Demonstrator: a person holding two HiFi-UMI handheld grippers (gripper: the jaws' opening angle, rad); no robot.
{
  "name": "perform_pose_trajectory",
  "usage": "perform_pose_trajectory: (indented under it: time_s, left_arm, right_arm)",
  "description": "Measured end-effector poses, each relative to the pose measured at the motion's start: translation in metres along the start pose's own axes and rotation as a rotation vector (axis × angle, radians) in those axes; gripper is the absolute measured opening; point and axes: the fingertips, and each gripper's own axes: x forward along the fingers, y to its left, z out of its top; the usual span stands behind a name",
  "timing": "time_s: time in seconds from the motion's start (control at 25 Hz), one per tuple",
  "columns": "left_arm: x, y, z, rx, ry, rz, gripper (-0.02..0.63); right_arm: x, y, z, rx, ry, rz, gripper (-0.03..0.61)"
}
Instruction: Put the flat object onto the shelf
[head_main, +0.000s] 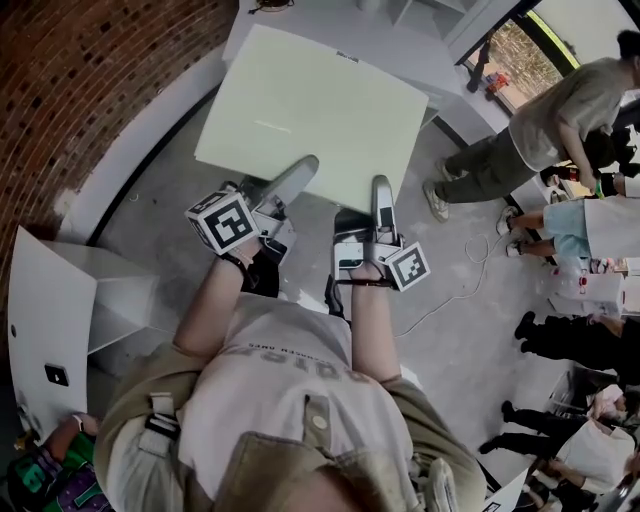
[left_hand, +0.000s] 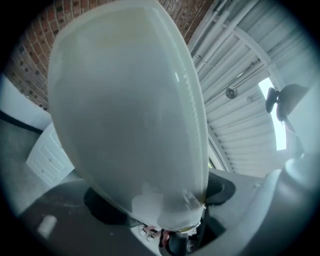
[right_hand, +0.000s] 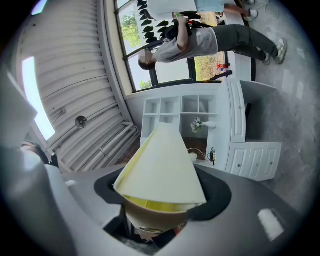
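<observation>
The person wears a pale, lettered T-shirt (head_main: 285, 365) with olive buckled straps (head_main: 160, 425) just below the T-shirt. Above the T-shirt, the grey left gripper (head_main: 300, 170) and right gripper (head_main: 381, 190) each bear a black-and-white marker cube (head_main: 222, 222).

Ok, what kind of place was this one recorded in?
Probably an indoor studio or staging space rather than a home: a curved red brick wall, a bare grey concrete floor, a white cubby shelf unit with drawers beside a large window, and bystanders nearby.
</observation>
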Motion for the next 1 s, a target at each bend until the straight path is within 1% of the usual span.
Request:
perform_pose_trajectory:
  time_s: [0.16, 0.36, 0.44, 0.56, 0.68, 0.8, 1.0]
  left_arm:
    - [0.018, 0.017, 0.006, 0.004, 0.064, -0.044, 0.425]
    - [0.042, 0.045, 0.023, -0.011, 0.109, -0.076, 0.425]
    - [0.051, 0.056, 0.033, -0.031, 0.109, -0.074, 0.425]
    - [0.062, 0.075, 0.05, -0.06, 0.097, -0.047, 0.425]
    - [0.075, 0.1, 0.078, -0.074, 0.077, -0.025, 0.425]
    - [0.096, 0.128, 0.105, -0.067, 0.072, -0.022, 0.425]
    - [0.121, 0.143, 0.126, -0.055, 0.078, -0.049, 0.413]
  right_arm:
    - [0.028, -0.01, 0.011, 0.024, -0.041, 0.005, 0.313]
    - [0.067, -0.028, 0.021, 0.047, -0.086, 0.0, 0.308]
    - [0.082, -0.035, 0.024, 0.05, -0.099, -0.004, 0.308]
    - [0.103, -0.043, 0.032, 0.03, -0.113, -0.005, 0.307]
    - [0.132, -0.053, 0.041, 0.008, -0.124, -0.002, 0.307]
    - [0.169, -0.063, 0.048, 0.0, -0.12, 0.005, 0.307]
    - [0.202, -0.074, 0.055, -0.009, -0.116, 0.019, 0.31]
